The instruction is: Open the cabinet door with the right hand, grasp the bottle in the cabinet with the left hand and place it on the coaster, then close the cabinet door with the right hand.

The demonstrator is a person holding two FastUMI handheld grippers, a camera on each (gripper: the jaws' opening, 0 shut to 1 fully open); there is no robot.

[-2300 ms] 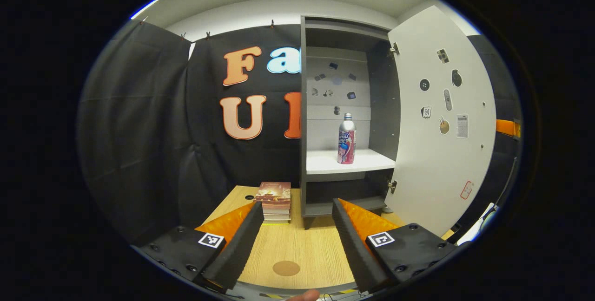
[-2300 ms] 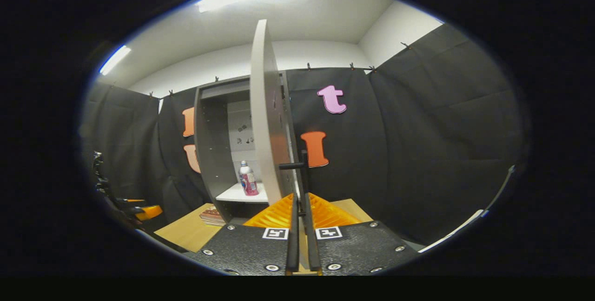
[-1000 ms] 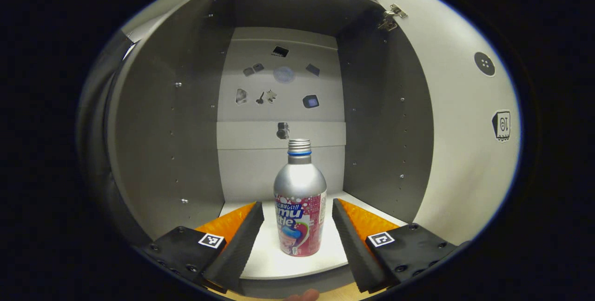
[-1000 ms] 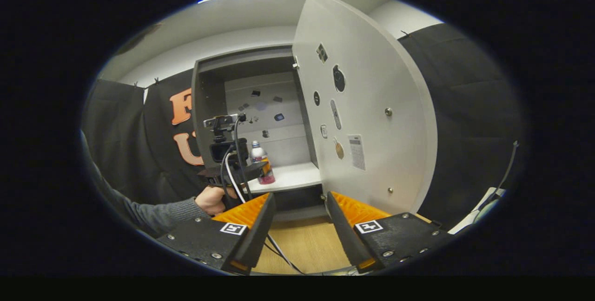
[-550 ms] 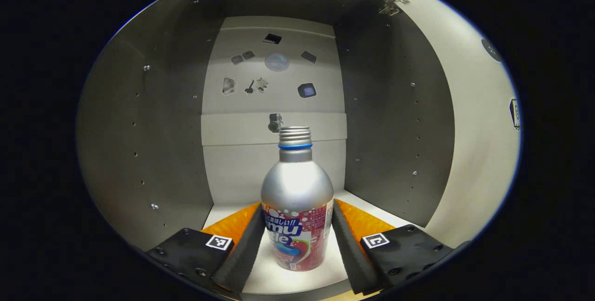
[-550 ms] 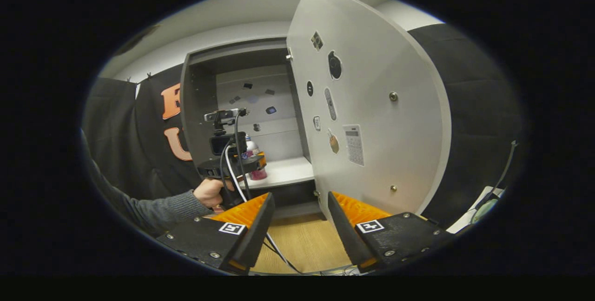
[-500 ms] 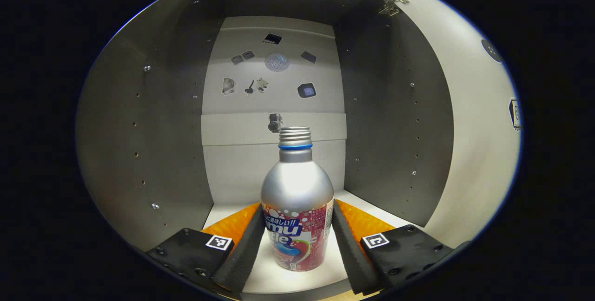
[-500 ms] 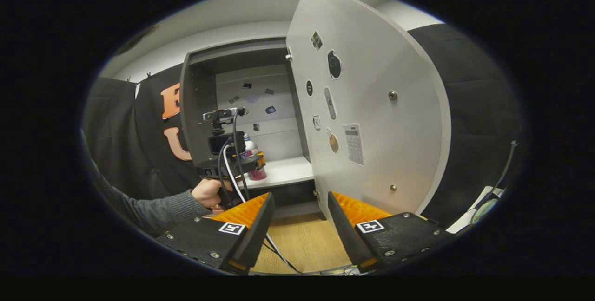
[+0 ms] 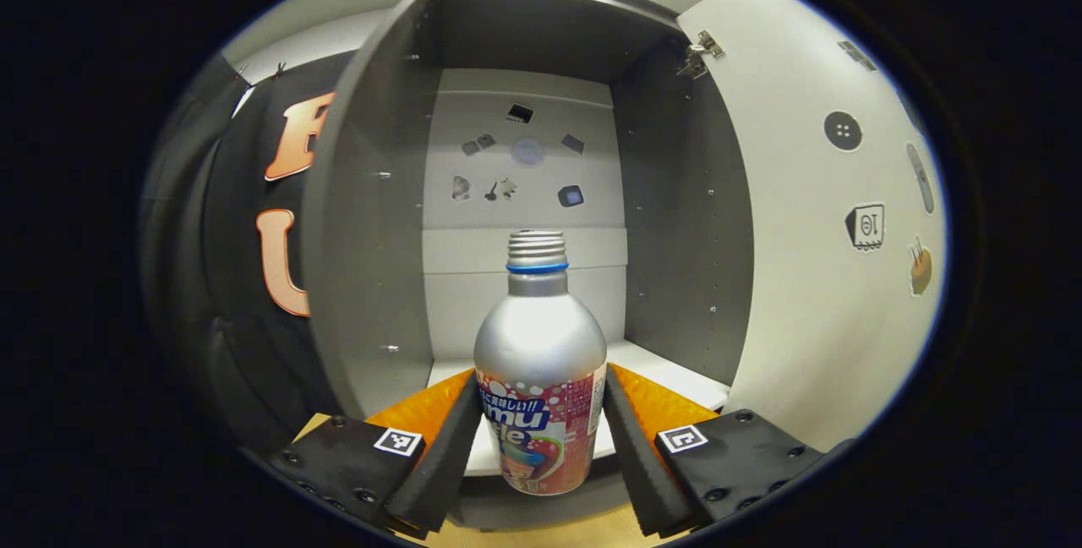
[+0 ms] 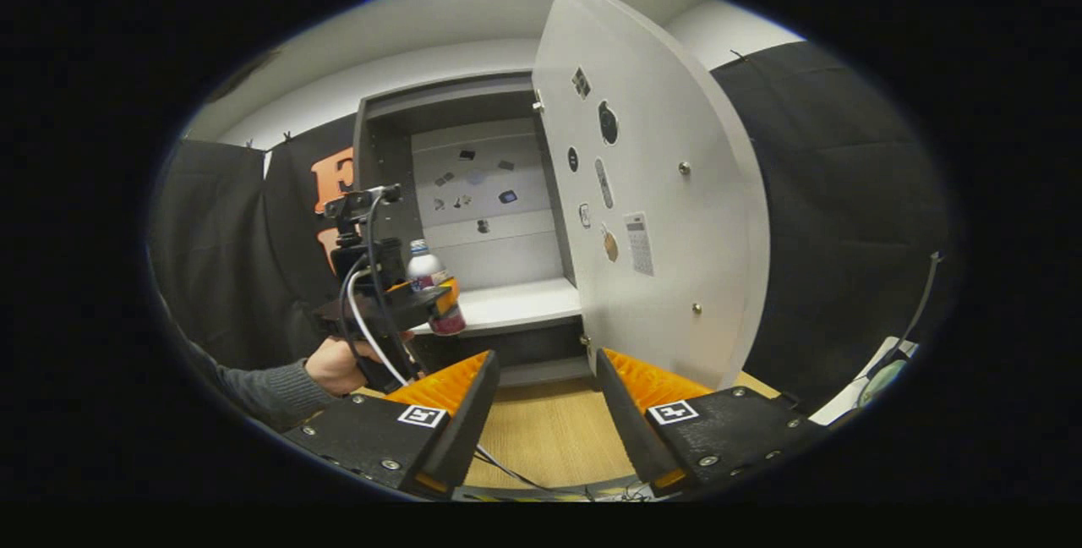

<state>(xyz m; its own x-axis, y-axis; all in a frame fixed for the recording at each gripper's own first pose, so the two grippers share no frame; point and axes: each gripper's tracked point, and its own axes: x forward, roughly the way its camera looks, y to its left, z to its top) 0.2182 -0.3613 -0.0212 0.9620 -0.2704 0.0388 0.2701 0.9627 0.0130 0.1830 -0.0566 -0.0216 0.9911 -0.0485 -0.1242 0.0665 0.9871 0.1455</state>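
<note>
A silver bottle (image 9: 541,362) with a pink label is clamped upright between both fingers of my left gripper (image 9: 541,380). Its base hangs just in front of the white shelf's (image 9: 668,372) front edge, off the shelf. In the right gripper view the bottle (image 10: 421,262) and left gripper (image 10: 435,301) hover left of the cabinet opening, held by a hand (image 10: 334,366). The cabinet door (image 10: 651,193) stands wide open to the right. My right gripper (image 10: 545,358) is open and holds nothing, low above the wooden table (image 10: 549,438), facing the cabinet's base.
The grey cabinet (image 9: 372,235) has a bare white shelf (image 10: 516,303) and small stickers on its back wall. The open door (image 9: 811,260) rises close on the right. Cables (image 10: 372,311) trail from the left gripper, and a grey sleeve (image 10: 254,396) reaches in from the left.
My left gripper has drawn back out of the cabinet with the bottle, which has left the shelf. The right gripper stays open and has shifted only slightly.
</note>
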